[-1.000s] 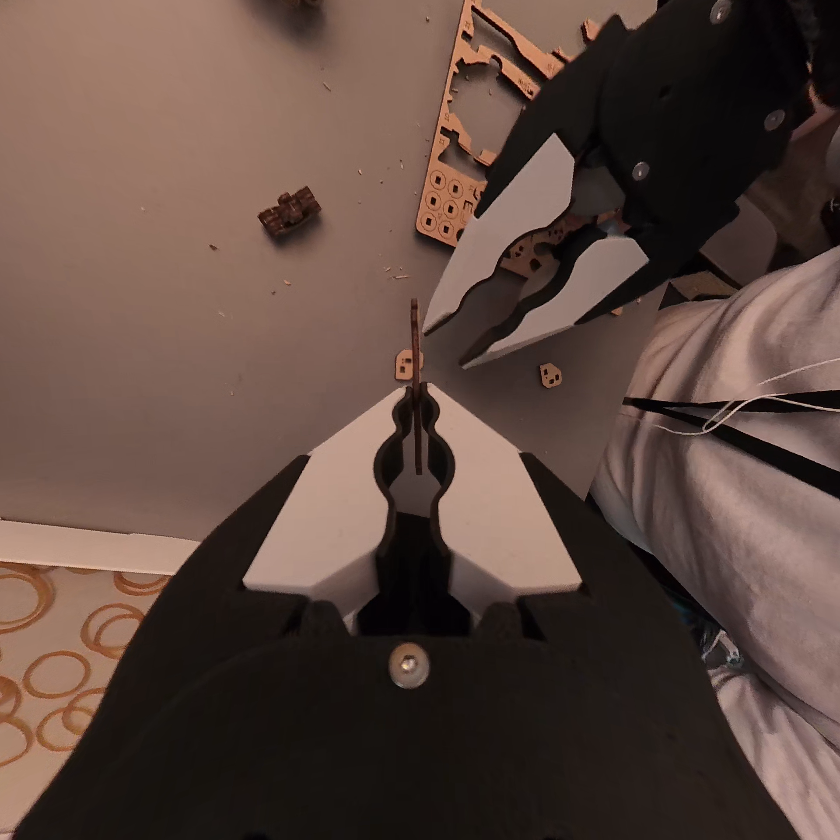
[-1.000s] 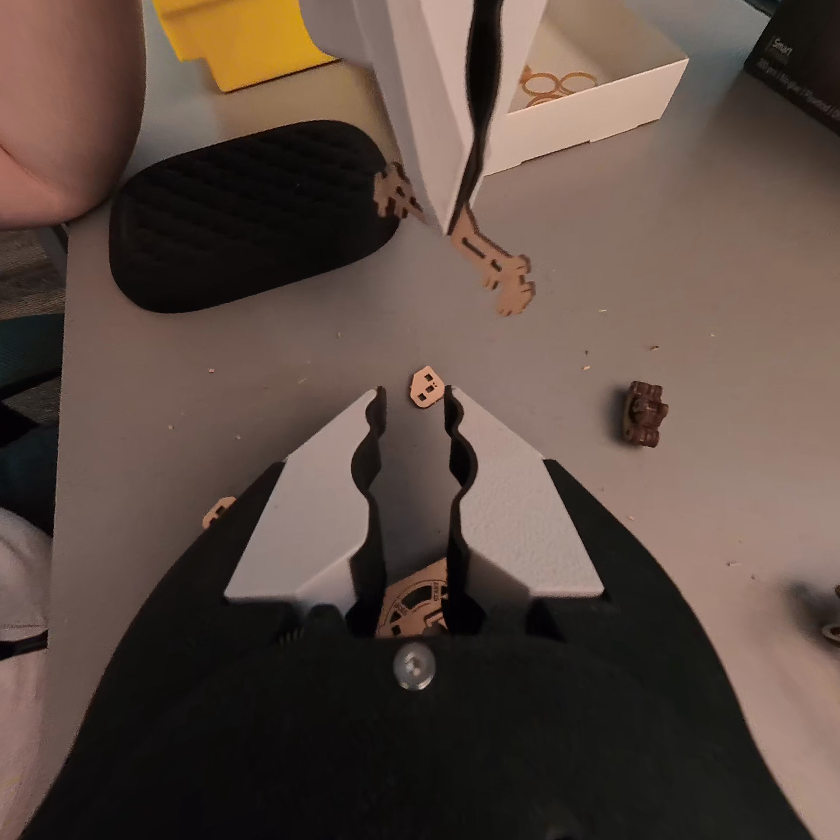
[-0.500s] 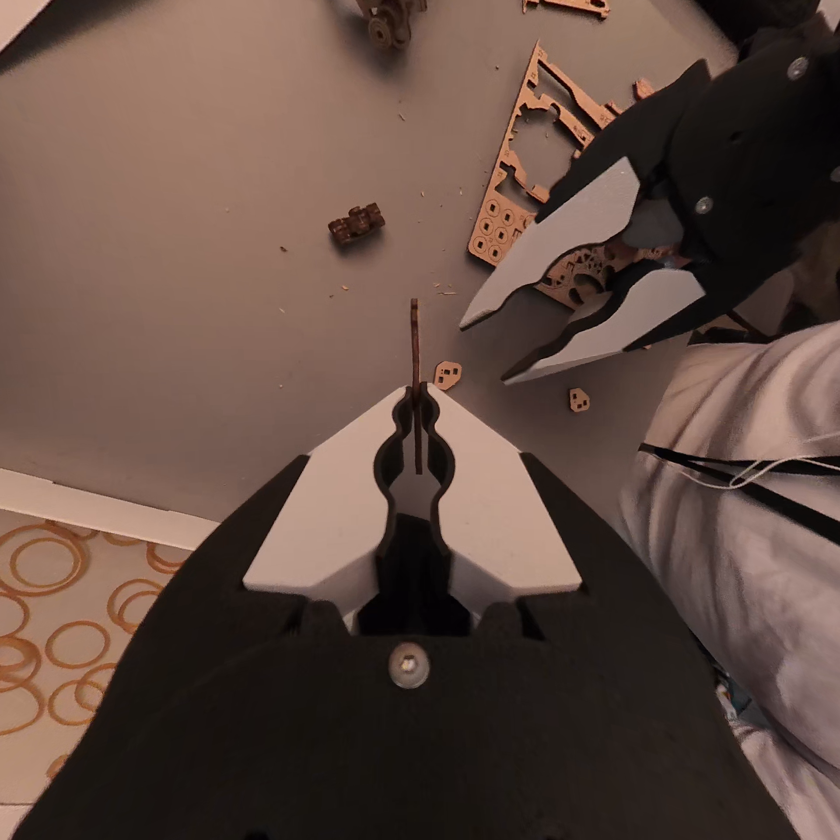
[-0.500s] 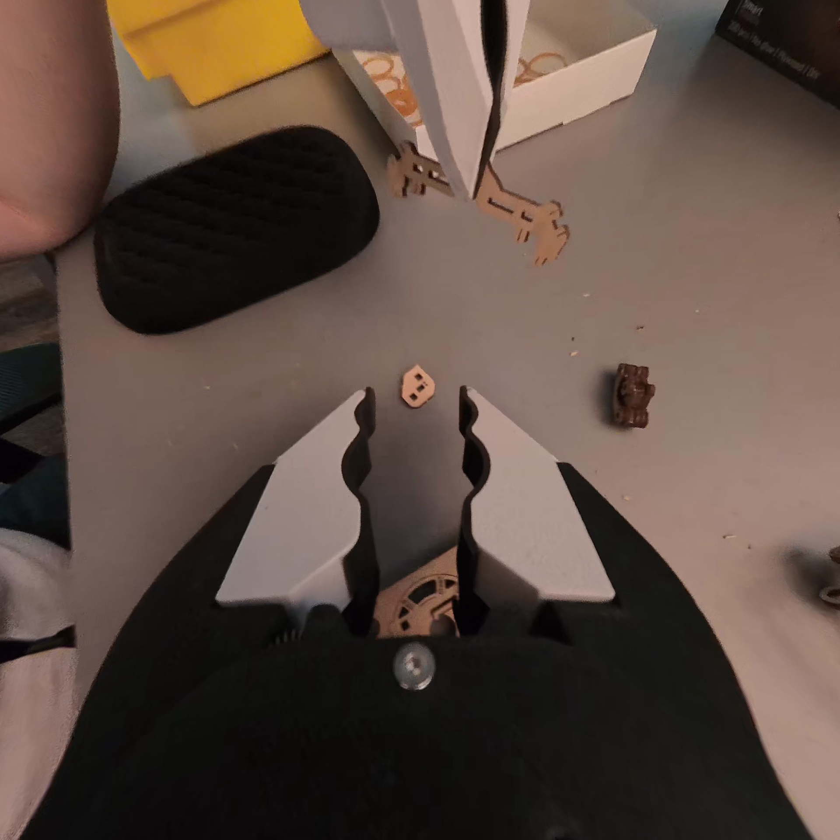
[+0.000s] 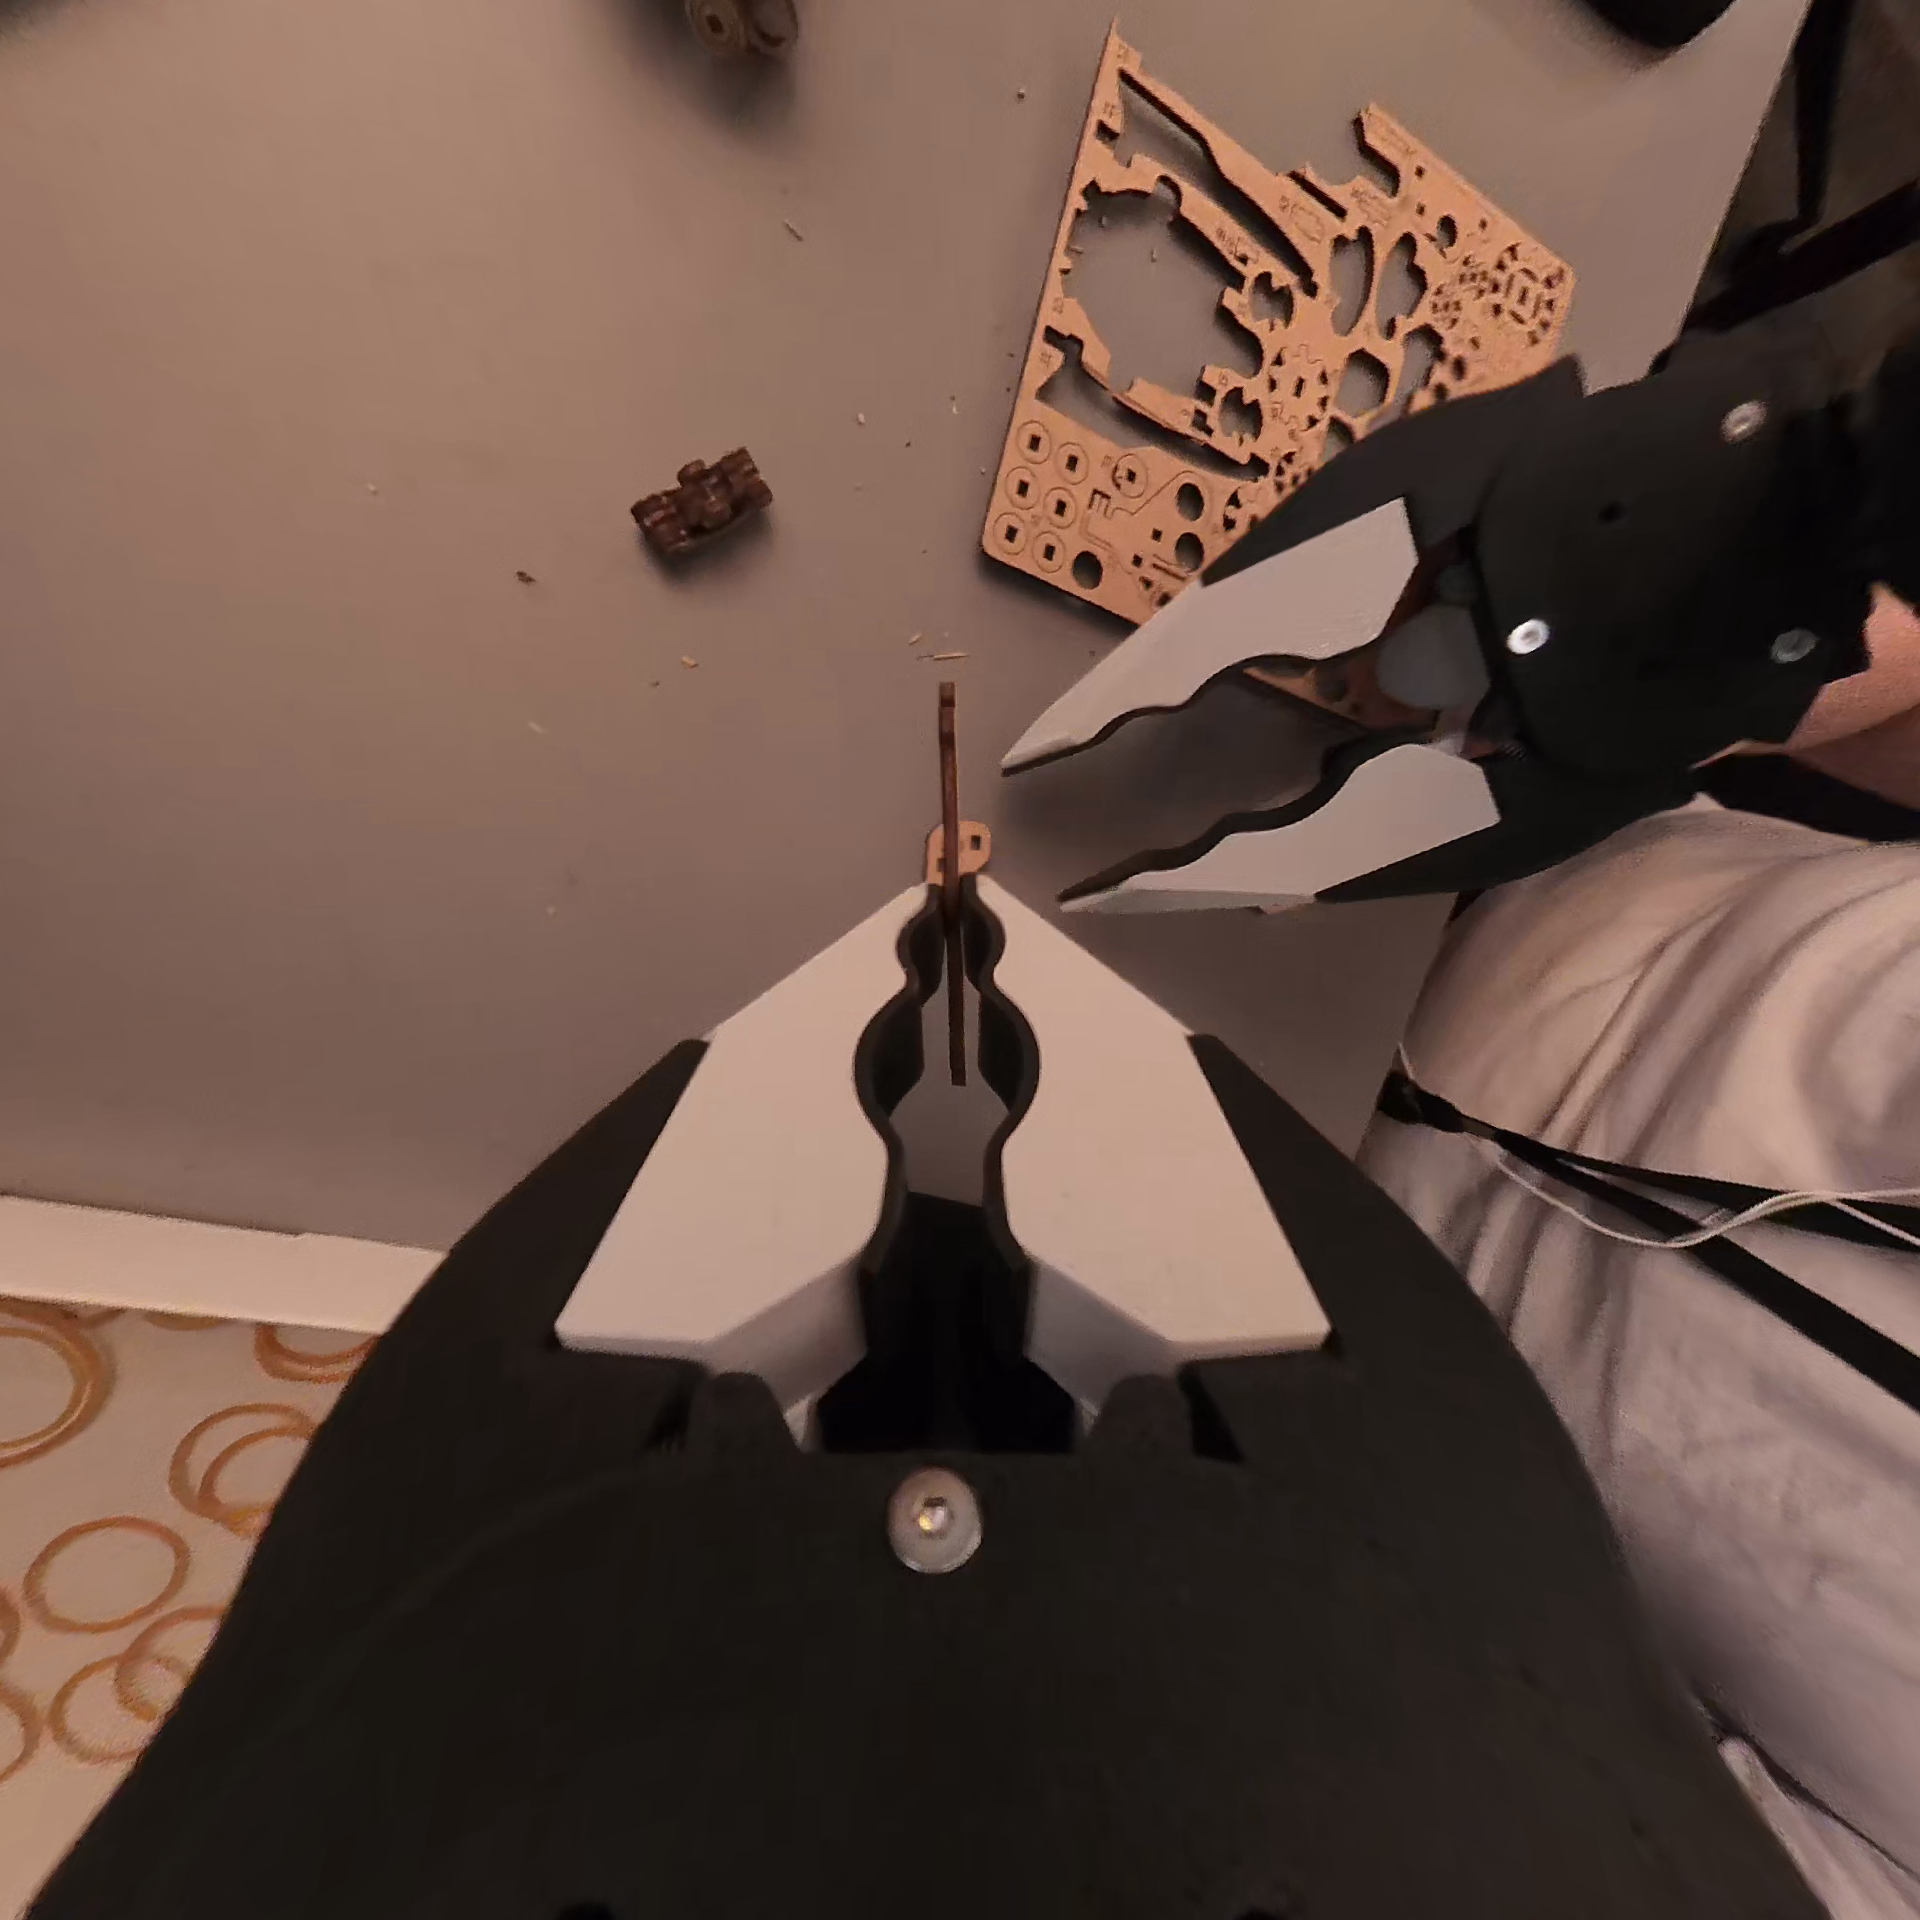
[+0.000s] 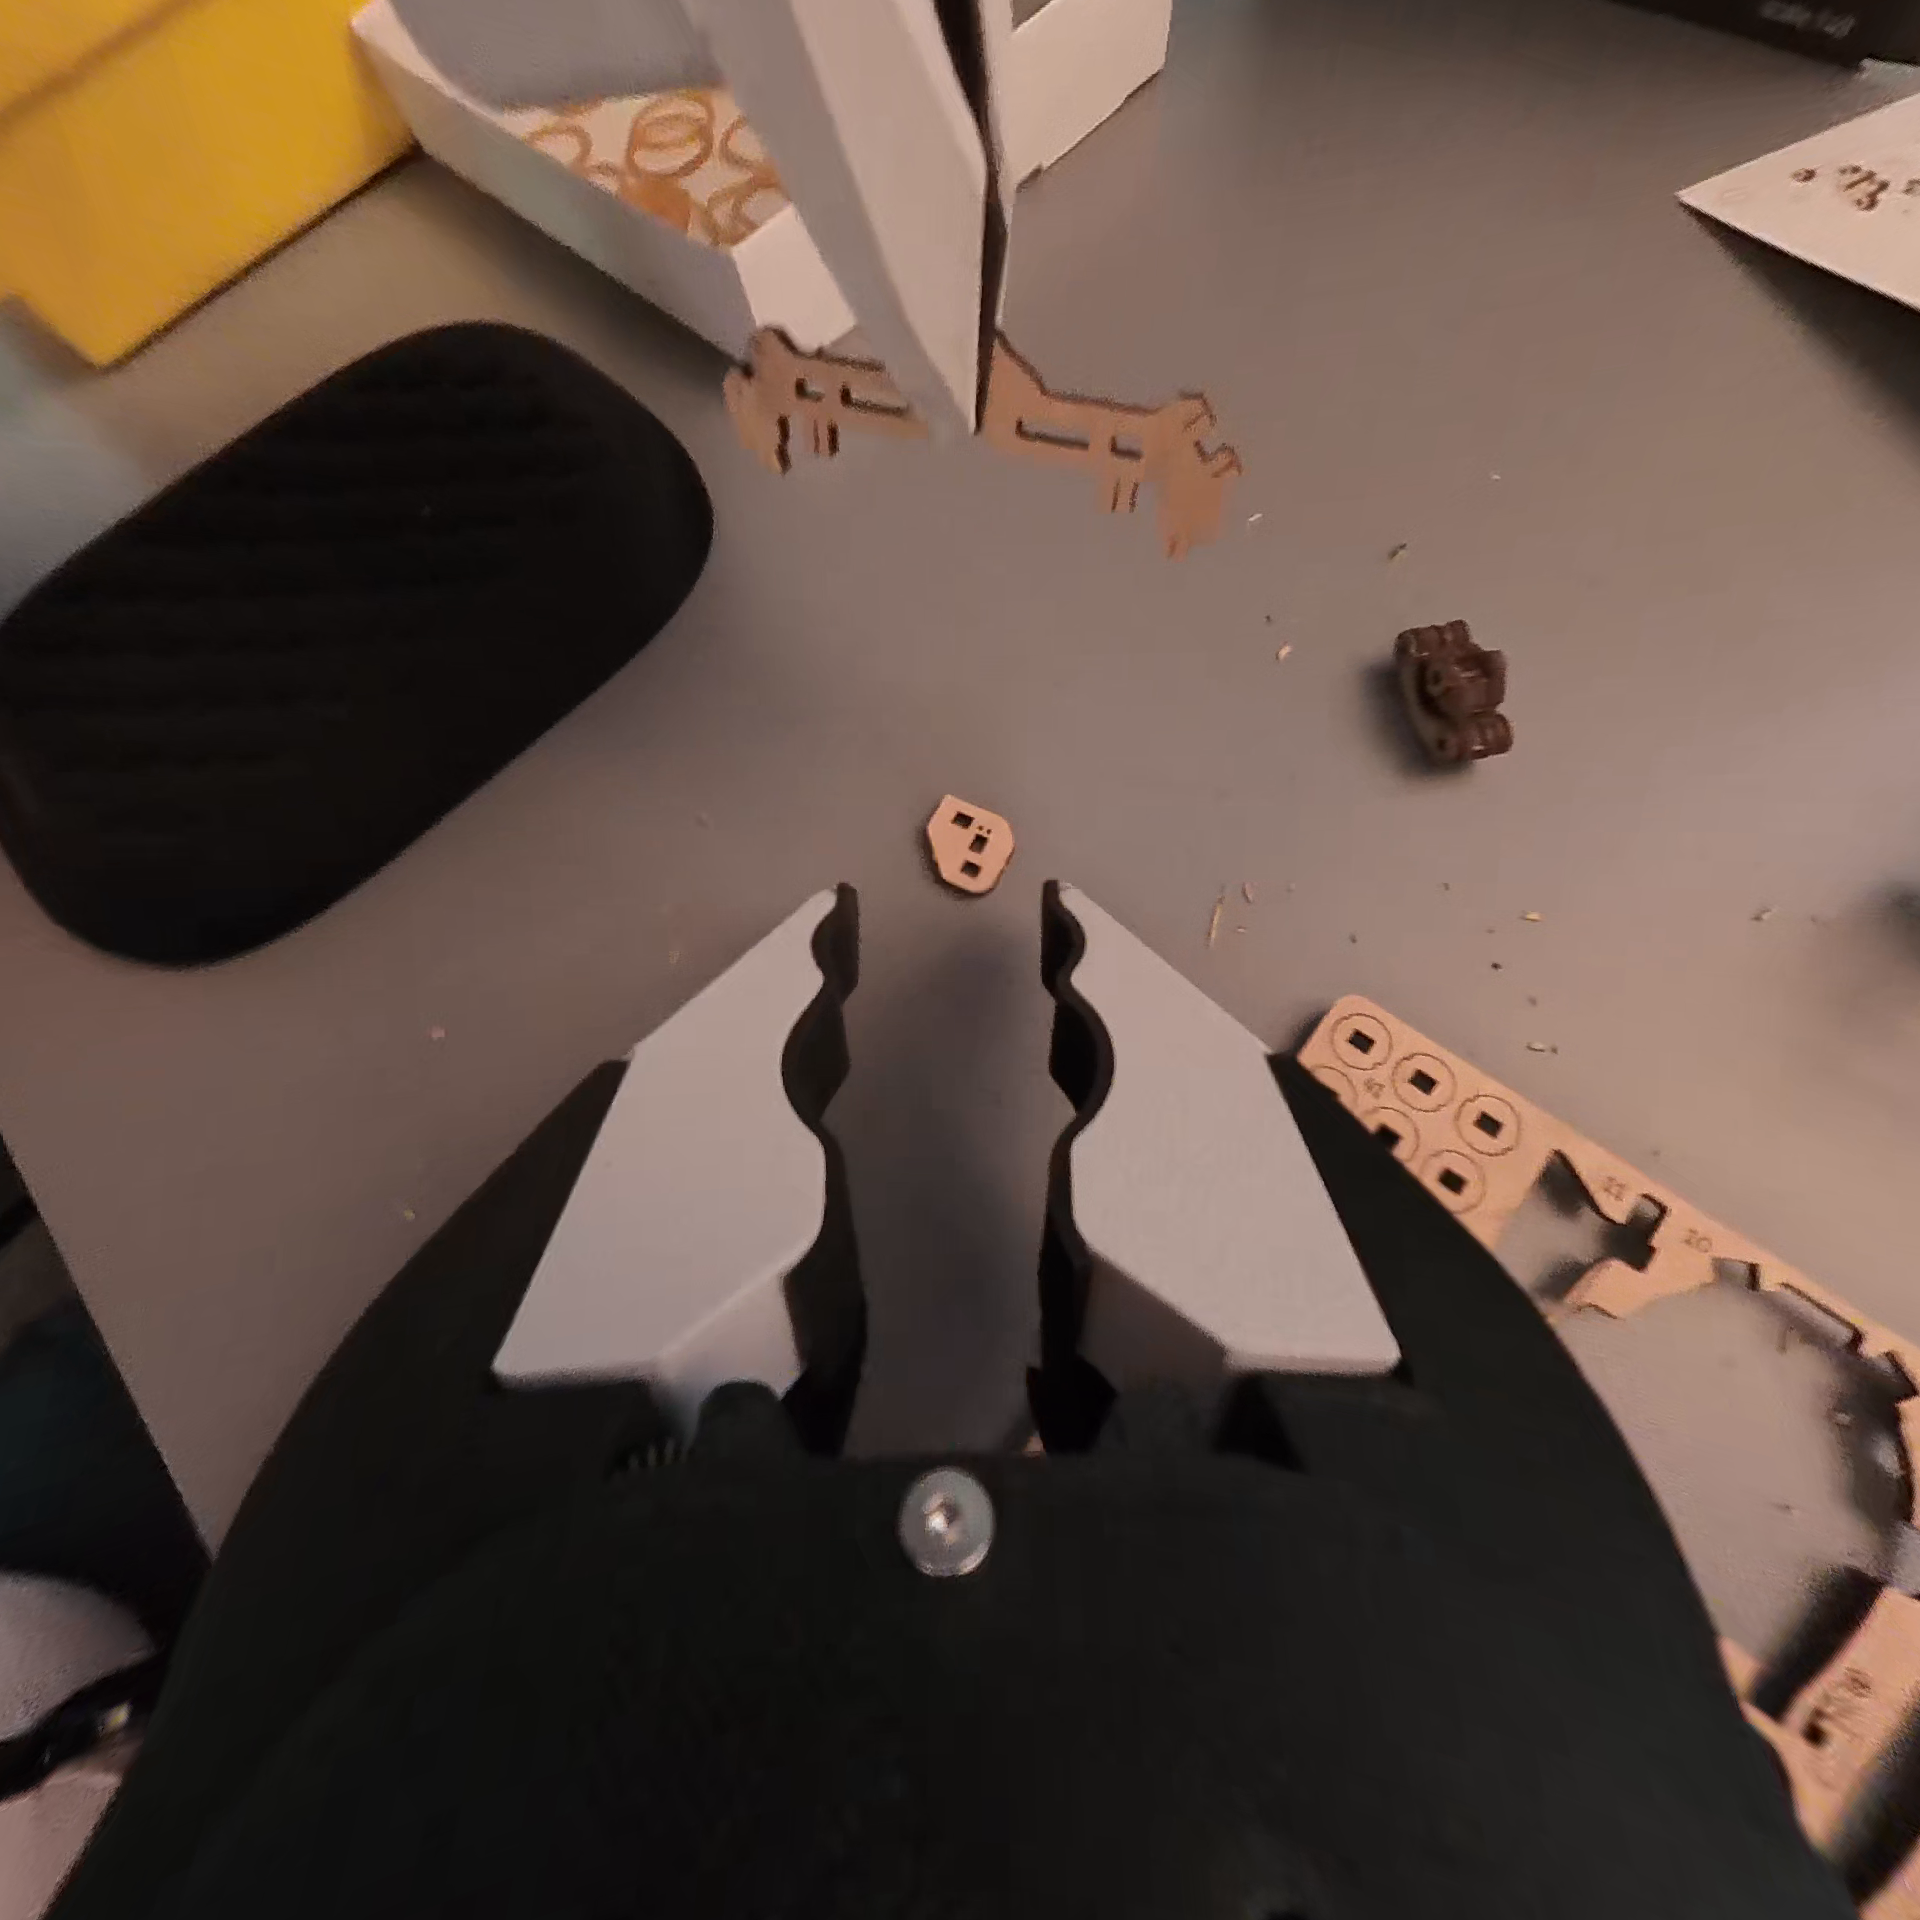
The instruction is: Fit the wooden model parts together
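Left wrist view: left gripper (image 5: 948, 883) closed edge-on upon a long slotted wooden strip (image 5: 947, 769), the strip's long axis running straight ahead out of the tips, its flat faces not shown from this angle. Right gripper (image 5: 1039, 831) entered from the right with jaws parted and nothing between them, its tips near the strip's right side but apart from it. Small slotted plate (image 5: 964, 847) lay flat on the grey table (image 5: 364, 364) just beyond the left tips, largely covered by the strip. Punched-out parts sheet (image 5: 1247, 343) lay farther off to the right; dark assembled sub-piece (image 5: 701, 506) farther off to the left. Right wrist view: right gripper (image 6: 950, 896) open and empty, the plate (image 6: 965, 843) lying just ahead of its tips and roughly centred on the gap, so this gripper judged the nearer and the better placed to take it. The strip (image 6: 1117, 442) hung above the table farther ahead, broadside on, long axis crosswise, its middle hidden behind the left gripper (image 6: 979, 410). Whether the right tips touched the table could not be told. Black ribbed pad (image 6: 332, 634) to the left; white tray of rings (image 6: 644, 239) behind, blurred; the sheet (image 6: 1558, 1205) cut off at the right edge.
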`<move>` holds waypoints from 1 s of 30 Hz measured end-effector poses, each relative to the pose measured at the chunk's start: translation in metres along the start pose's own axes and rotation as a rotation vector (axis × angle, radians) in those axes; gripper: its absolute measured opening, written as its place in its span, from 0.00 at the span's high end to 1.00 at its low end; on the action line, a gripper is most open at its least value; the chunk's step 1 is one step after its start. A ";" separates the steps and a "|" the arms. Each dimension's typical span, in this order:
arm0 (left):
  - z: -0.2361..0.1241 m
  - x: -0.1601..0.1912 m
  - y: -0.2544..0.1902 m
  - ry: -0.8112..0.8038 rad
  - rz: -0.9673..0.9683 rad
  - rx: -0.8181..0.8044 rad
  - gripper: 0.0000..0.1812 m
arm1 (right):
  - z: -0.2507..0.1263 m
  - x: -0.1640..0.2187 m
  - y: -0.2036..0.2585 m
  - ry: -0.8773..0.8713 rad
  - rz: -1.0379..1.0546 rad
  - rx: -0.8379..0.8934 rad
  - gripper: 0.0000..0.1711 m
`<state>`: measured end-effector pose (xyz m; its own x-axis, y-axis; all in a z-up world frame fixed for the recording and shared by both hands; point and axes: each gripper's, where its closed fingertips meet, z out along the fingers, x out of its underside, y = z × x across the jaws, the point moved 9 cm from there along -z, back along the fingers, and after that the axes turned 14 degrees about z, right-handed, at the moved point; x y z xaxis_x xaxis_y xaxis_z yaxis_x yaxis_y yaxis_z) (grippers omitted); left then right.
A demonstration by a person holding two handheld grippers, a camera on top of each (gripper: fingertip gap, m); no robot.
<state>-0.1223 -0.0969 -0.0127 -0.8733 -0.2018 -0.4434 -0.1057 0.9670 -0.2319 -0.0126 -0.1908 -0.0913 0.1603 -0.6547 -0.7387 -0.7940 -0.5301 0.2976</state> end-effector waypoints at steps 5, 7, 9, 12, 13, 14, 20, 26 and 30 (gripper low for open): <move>0.006 -0.002 -0.002 0.008 0.024 0.032 1.00 | 0.011 0.005 0.003 0.039 -0.010 0.097 0.81; 0.008 -0.002 -0.001 0.015 0.023 0.034 1.00 | 0.013 0.006 0.004 0.024 -0.038 0.126 0.83; 0.009 -0.001 0.000 0.016 0.023 0.047 1.00 | 0.015 0.005 0.005 0.019 -0.038 0.124 0.84; 0.009 -0.001 0.002 0.002 0.008 0.066 1.00 | 0.017 0.003 0.004 0.021 -0.027 0.102 0.85; 0.010 -0.001 0.003 0.002 0.005 0.071 1.00 | 0.017 0.003 0.003 0.022 -0.030 0.099 0.85; 0.010 -0.001 0.004 0.004 0.005 0.075 1.00 | 0.018 0.002 0.003 0.023 -0.037 0.097 0.86; 0.016 0.001 0.012 -0.011 -0.026 0.113 1.00 | 0.023 -0.004 0.002 0.036 -0.083 0.077 0.91; 0.036 0.002 0.018 -0.007 -0.065 0.168 1.00 | 0.023 -0.006 -0.003 0.044 -0.083 0.040 0.91; 0.042 -0.002 0.018 -0.008 -0.043 0.150 1.00 | 0.021 -0.009 -0.002 0.035 -0.056 -0.019 0.91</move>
<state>-0.1021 -0.0860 -0.0522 -0.8657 -0.2439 -0.4372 -0.0699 0.9237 -0.3768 -0.0249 -0.1729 -0.0981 0.2248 -0.6423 -0.7327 -0.7719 -0.5763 0.2684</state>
